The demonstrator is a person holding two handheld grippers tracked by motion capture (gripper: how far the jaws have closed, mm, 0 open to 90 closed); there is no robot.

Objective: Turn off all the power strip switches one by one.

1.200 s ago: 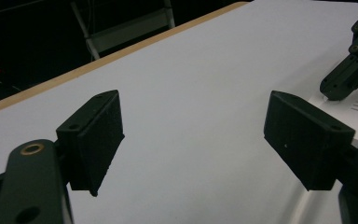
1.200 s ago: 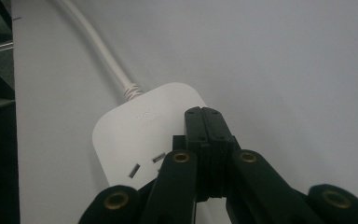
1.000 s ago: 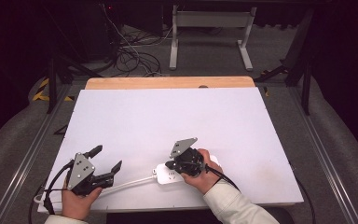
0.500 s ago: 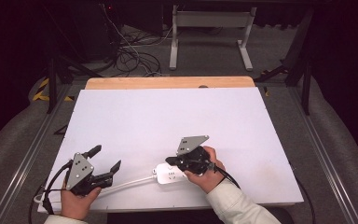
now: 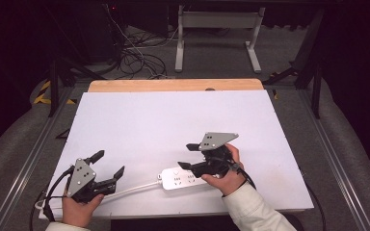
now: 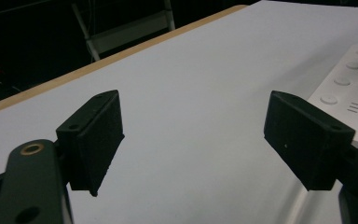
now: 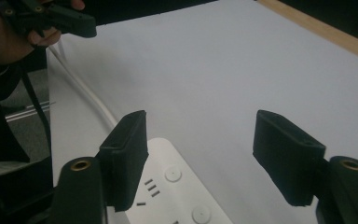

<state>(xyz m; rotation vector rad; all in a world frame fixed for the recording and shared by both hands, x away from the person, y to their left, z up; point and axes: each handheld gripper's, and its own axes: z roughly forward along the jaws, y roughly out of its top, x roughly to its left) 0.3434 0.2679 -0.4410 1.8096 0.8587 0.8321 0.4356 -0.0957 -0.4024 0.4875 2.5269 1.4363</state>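
A white power strip [image 5: 183,179] lies flat near the front of the white tabletop [image 5: 173,120], and its white cable [image 5: 135,186] runs left toward the left hand. My right gripper [image 5: 185,155] hovers just above the strip's right half. Its jaws have just been opening and stand apart with nothing between them. In the right gripper view the strip [image 7: 177,191] lies below the open right gripper [image 7: 200,158]. My left gripper [image 5: 110,162] rests at the front left, open and empty. In the left gripper view it [image 6: 193,140] faces bare table, with the strip [image 6: 349,88] off to the right.
A wooden strip [image 5: 173,85] borders the table's far edge. Metal rails [image 5: 29,163] run along both sides. Behind the table lie tangled floor cables [image 5: 135,57] and a white metal stand [image 5: 217,33]. The left hand and its gripper [image 7: 56,18] appear at the top left of the right gripper view.
The right gripper has lifted off the power strip, drifted slightly right, and its jaws have gone from shut to apart. The left gripper and the strip have stayed put.
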